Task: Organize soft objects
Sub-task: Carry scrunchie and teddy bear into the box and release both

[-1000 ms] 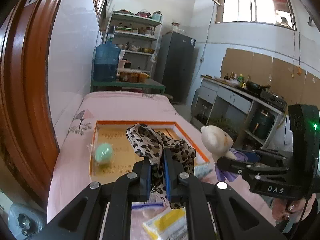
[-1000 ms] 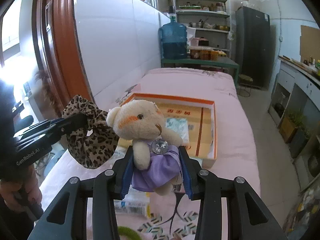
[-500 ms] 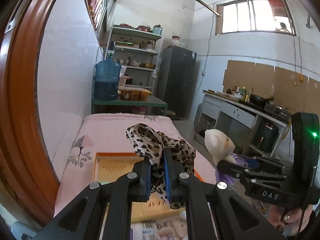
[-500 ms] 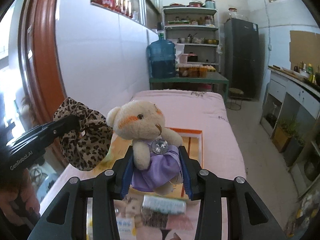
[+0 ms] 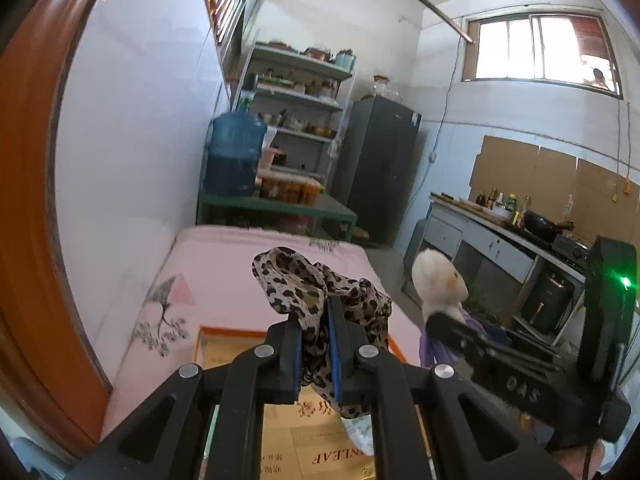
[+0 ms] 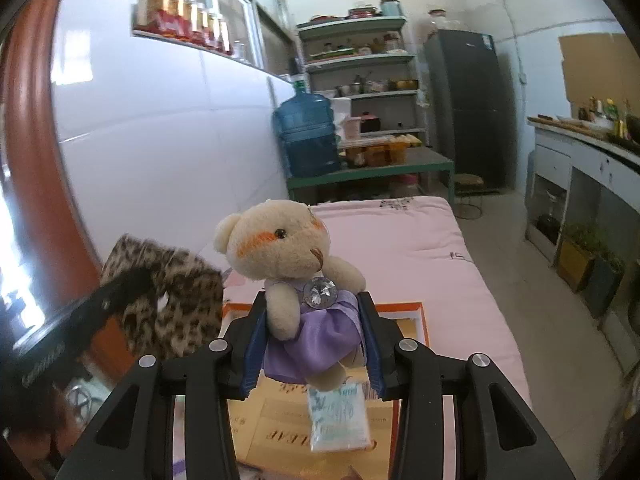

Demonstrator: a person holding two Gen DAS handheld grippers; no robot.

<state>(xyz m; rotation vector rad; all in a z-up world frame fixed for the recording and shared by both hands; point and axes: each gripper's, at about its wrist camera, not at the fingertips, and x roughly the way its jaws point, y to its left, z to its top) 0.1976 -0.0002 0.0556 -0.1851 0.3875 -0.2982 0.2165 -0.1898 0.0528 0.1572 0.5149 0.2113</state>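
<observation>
My left gripper [image 5: 314, 316] is shut on a leopard-print scrunchie [image 5: 304, 284] and holds it in the air above an orange-rimmed cardboard box [image 5: 224, 334] on the pink bed. My right gripper [image 6: 312, 320] is shut on a cream teddy bear in a purple dress [image 6: 292, 256], held upright above the same box [image 6: 420, 316]. The bear also shows in the left wrist view [image 5: 440, 284], to the right of the scrunchie. The scrunchie shows in the right wrist view [image 6: 180, 296], to the left of the bear.
A small plastic packet [image 6: 340, 416] lies in the box. The pink bed [image 6: 400, 248] runs along the white wall [image 6: 160, 140]. A green table with a blue water jug [image 5: 234, 156], shelves and a dark fridge [image 5: 376, 168] stand beyond. A kitchen counter [image 5: 500, 232] is at right.
Both grippers have risen and moved forward with their objects still held. The box has slid down toward the bottom of both views, and more of the room shows.
</observation>
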